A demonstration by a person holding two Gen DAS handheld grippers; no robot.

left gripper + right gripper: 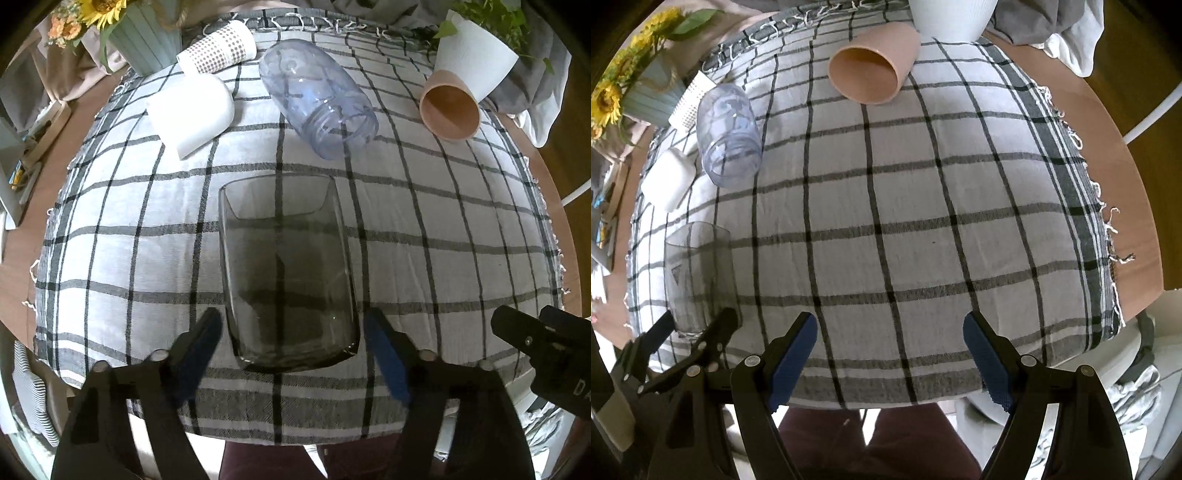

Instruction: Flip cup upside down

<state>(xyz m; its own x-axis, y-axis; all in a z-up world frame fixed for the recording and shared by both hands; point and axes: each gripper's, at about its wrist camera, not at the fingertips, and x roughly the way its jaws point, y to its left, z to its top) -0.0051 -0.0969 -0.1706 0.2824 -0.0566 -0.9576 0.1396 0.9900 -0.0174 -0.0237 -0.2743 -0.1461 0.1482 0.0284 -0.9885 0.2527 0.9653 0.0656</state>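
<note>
Surface: checked cloth (pixel 923 184) covers a wooden worktop (pixel 1123 177); several vessels lie on it.
Left gripper (pixel 291 332): spread wide, one finger on each side of the base of the smoky glass cup (pixel 284 273); contact I cannot confirm.
Right gripper (pixel 890 332): spread wide and holding nothing, over bare cloth, well apart from the cup.
Cup position: it seems to stand upright with the mouth up, at the near edge of the cloth, straight ahead of the left gripper; this arm is clearly nearer.
Cup content: looks empty.
Next move, my judgement: close on the lower wall, lift, then rotate the wrist.
Farther: clear bluish jar (pixel 317 99) on its side, empty; white cup (pixel 192 114); dotted paper cup (pixel 218 48); pink cup (pixel 450 107) on its side, empty.
Background: white plant pot (pixel 476 55), sunflower vase (pixel 140 40).
</note>
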